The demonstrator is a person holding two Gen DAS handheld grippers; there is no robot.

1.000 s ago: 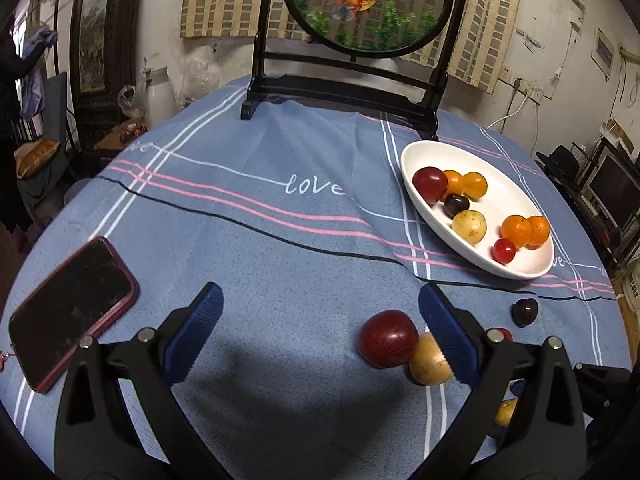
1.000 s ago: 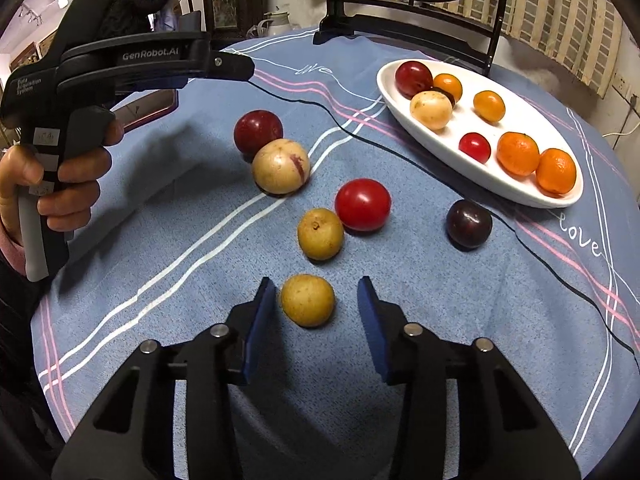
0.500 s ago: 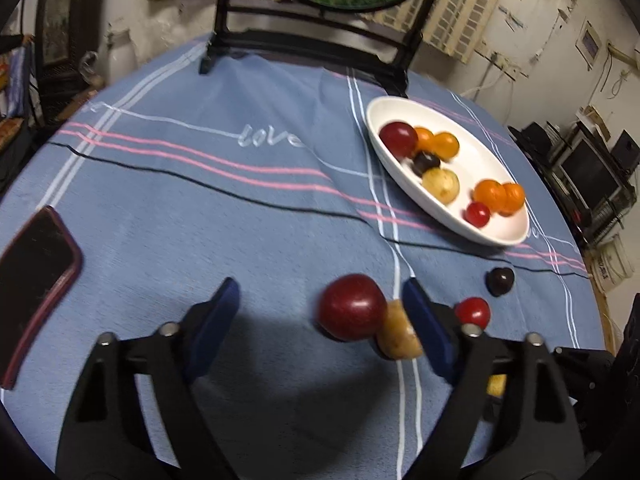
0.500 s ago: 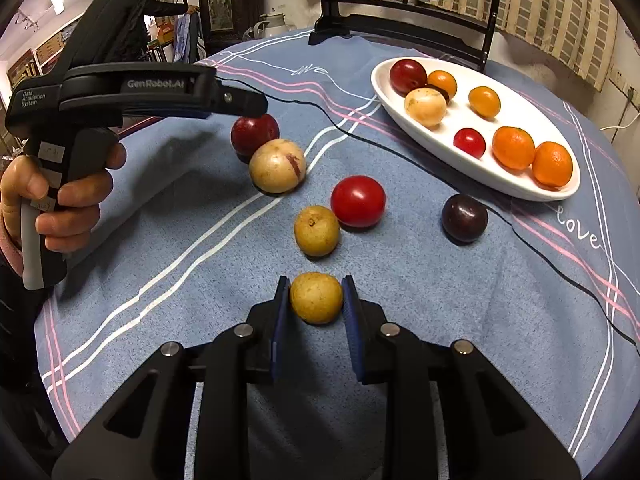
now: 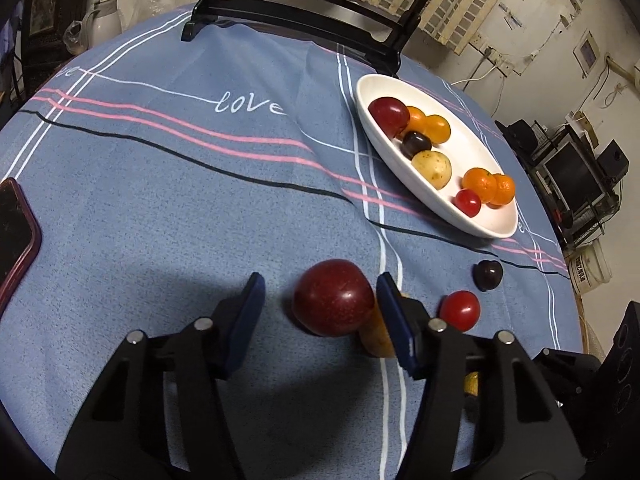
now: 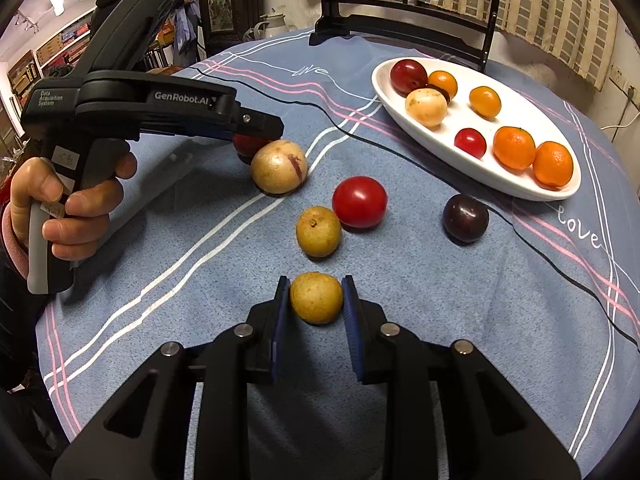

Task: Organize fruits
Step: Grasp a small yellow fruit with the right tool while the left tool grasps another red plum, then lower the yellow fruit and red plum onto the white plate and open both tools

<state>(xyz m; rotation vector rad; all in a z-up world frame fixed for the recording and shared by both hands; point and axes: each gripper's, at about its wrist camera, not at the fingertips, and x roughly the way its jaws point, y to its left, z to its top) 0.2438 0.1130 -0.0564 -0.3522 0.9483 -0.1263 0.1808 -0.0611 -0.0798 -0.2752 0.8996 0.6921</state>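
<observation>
- The right gripper [image 6: 316, 300] is low over the blue tablecloth [image 6: 460, 300]. Its two blue pads press on both sides of a small yellow fruit [image 6: 316, 297], so it is holding that fruit.
- The left gripper [image 5: 320, 300] is also low, held by a hand [image 6: 64, 204]. Its pads are apart, one on each side of a big dark red fruit [image 5: 333, 303]. The right pad is at the fruit's edge and the left pad has a gap, so it is not squeezing.
- The white dish [image 6: 436, 140] is the landmark. The held yellow fruit is well in front of the dish, nearer the camera.
- Between that fruit and the dish sit another yellow fruit [image 6: 318, 231] and a red tomato [image 6: 359, 201], touching each other.
- A dark plum [image 6: 465, 217] lies just in front of the dish.
- A big pale fruit [image 6: 279, 166] sits left of the dish, touching the dark red fruit, right by the left gripper's tip.
- The dish holds red, orange, yellow and dark fruits, with bare white room in the middle.
- Far left of the dish, a phone [image 5: 14, 240] lies at the table edge.
- Behind the dish stands a black stand [image 5: 296, 20].
</observation>
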